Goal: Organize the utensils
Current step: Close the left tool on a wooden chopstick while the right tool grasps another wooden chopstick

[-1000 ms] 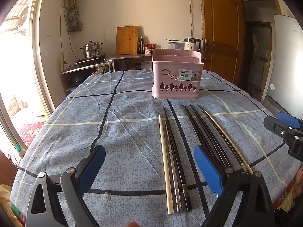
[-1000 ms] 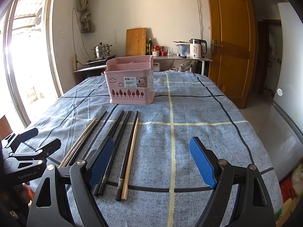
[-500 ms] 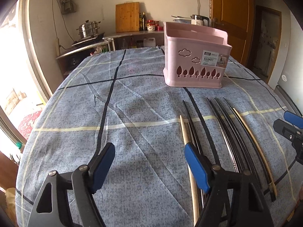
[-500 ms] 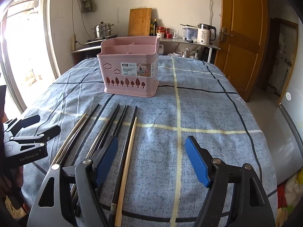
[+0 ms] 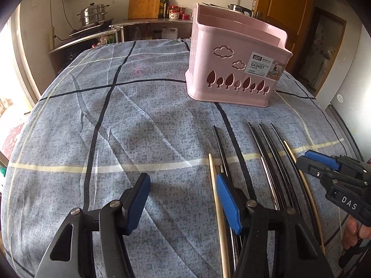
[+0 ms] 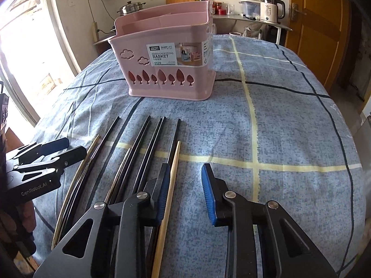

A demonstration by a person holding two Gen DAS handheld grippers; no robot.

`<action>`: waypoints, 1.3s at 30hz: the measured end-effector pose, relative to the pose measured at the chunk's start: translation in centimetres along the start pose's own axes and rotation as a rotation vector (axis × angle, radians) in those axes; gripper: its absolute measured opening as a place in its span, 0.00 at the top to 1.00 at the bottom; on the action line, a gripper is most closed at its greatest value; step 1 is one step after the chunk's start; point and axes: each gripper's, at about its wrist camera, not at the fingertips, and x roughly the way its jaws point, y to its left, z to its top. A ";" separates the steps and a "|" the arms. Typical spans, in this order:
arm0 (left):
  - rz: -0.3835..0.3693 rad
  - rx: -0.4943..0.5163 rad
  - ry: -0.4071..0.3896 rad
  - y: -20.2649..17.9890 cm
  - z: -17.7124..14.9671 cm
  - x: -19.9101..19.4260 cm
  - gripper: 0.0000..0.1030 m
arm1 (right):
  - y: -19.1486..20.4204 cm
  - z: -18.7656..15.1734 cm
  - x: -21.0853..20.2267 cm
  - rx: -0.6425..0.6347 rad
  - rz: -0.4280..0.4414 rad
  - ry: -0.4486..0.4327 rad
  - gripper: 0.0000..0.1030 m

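Left wrist: left gripper (image 5: 183, 199) spread wide, empty, over cloth (image 5: 143, 125); chopsticks (image 5: 266, 162) just right, basket (image 5: 234, 69) beyond.

Right wrist: right gripper (image 6: 184, 192) released too, straddling wooden stick (image 6: 172, 173) beside the row.

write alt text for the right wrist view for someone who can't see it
The open right gripper hovers low over a row of chopsticks on a blue checked tablecloth, a light wooden one between its fingers. A pink chopstick basket stands beyond; the left gripper enters from the left.
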 end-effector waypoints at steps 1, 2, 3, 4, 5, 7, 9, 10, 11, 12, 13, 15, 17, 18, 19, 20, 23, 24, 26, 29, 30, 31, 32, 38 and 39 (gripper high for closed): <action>0.003 0.004 0.003 -0.1 0.2 0.2 0.42 | 0.0 0.1 0.3 0.000 0.003 0.009 0.73; 0.008 0.008 0.005 -0.2 0.2 0.3 0.42 | 0.0 0.1 0.6 0.002 0.006 0.014 0.74; 0.008 0.009 0.007 -0.3 0.4 0.4 0.42 | 0.0 0.2 0.6 0.003 0.007 0.010 0.74; 0.009 0.009 0.009 -0.3 0.5 0.5 0.42 | -0.1 0.3 0.6 0.005 0.007 0.011 0.74; 0.010 0.010 0.009 -0.3 0.5 0.6 0.42 | -0.2 0.4 0.7 0.008 0.008 0.013 0.75; 0.009 0.011 0.009 -0.2 0.5 0.6 0.42 | -0.3 0.5 0.8 0.010 0.012 0.014 0.75; 0.007 0.008 0.008 -0.1 0.6 0.6 0.42 | -0.5 0.5 0.9 0.021 0.024 0.016 0.75; 0.010 0.010 0.009 -0.1 0.5 0.6 0.43 | -0.6 0.5 0.9 0.028 0.031 0.017 0.76; 0.014 0.012 0.010 -0.1 0.5 0.6 0.43 | -0.8 0.5 0.8 0.030 0.034 0.019 0.76; 0.018 0.014 0.011 -0.2 0.5 0.5 0.43 | -0.8 0.4 0.8 0.028 0.034 0.020 0.76; 0.023 0.017 0.013 -0.3 0.5 0.5 0.43 | -0.7 0.5 0.9 0.025 0.032 0.022 0.76; 0.031 0.028 0.017 -0.8 0.4 0.7 0.43 | -0.5 0.6 0.8 0.015 0.027 0.032 0.76; 0.055 0.060 0.029 -1.4 0.5 1.0 0.43 | 0.0 0.8 1.2 -0.005 0.016 0.047 0.76; 0.063 0.068 0.031 -1.7 0.6 1.0 0.43 | 0.2 0.9 1.3 -0.019 0.004 0.047 0.76; 0.063 0.065 0.035 -1.9 0.6 1.1 0.43 | 0.3 0.9 1.4 -0.026 -0.003 0.048 0.76; 0.062 0.063 0.038 -1.8 0.7 1.1 0.45 | 0.3 1.0 1.4 -0.024 -0.003 0.050 0.77; 0.057 0.058 0.036 -1.5 0.7 0.9 0.54 | -0.3 1.0 1.4 -0.012 -0.005 0.056 0.86; 0.058 0.055 0.035 -1.4 0.6 0.8 0.58 | -0.5 1.0 1.3 -0.004 0.001 0.057 0.86; 0.065 0.053 0.036 -1.2 0.7 0.8 0.63 | -1.0 1.0 1.2 0.009 0.007 0.061 0.87; 0.072 0.058 0.050 -1.2 1.0 0.9 0.66 | -1.2 1.2 1.3 0.015 0.007 0.069 0.87; 0.078 0.067 0.058 -1.3 1.2 1.0 0.67 | -1.2 1.4 1.4 0.018 0.005 0.074 0.87; 0.080 0.078 0.066 -1.5 1.4 1.1 0.68 | -1.1 1.5 1.5 0.019 0.002 0.079 0.87; 0.080 0.086 0.074 -1.7 1.6 1.2 0.69 | -1.0 1.8 1.7 0.019 -0.001 0.086 0.87; 0.068 0.107 0.111 -2.3 2.6 1.8 0.84 | -1.2 3.2 2.6 0.042 -0.001 0.134 0.90; 0.065 0.110 0.113 -2.4 2.6 1.8 0.88 | -1.2 3.4 2.7 0.045 -0.006 0.139 0.93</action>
